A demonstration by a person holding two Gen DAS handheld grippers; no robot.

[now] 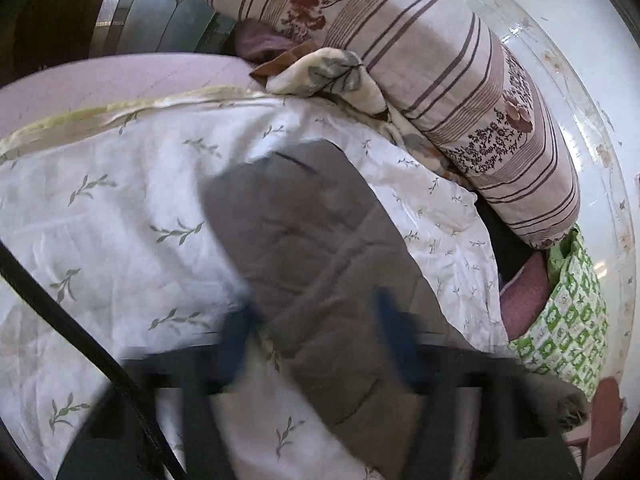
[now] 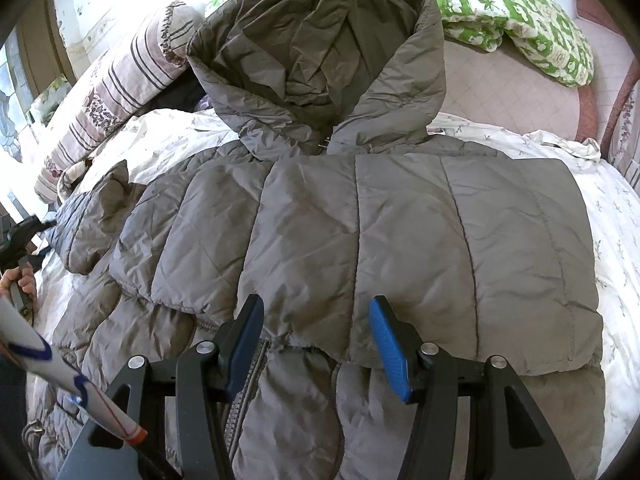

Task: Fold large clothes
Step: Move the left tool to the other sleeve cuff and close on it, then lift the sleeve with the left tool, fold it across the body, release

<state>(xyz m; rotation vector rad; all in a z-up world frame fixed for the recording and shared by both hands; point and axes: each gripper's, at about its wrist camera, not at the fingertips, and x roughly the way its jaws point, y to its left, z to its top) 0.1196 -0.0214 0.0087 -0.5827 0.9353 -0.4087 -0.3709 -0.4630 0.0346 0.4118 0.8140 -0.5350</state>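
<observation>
A grey hooded puffer jacket (image 2: 360, 220) lies front-up on a white leaf-print quilt (image 2: 608, 208), hood (image 2: 320, 40) away from me. One sleeve is folded across the chest (image 2: 440, 240). My right gripper (image 2: 316, 320) is open and empty just above the folded sleeve's lower edge. In the left wrist view, the other grey sleeve (image 1: 320, 240) lies on the quilt (image 1: 100, 220). My left gripper (image 1: 316, 312) is blurred, its blue fingers (image 1: 236, 344) spread either side of the sleeve, jaws open. The left gripper also shows at the right view's left edge (image 2: 24, 236).
A striped floral bolster (image 1: 460, 92) and a green-and-white patterned quilt (image 2: 520, 12) lie along the far side of the bed. A pink mattress (image 2: 512, 92) shows past the quilt. A black strap (image 1: 80, 328) hangs at the left. A white paper roll (image 2: 60, 376) is at lower left.
</observation>
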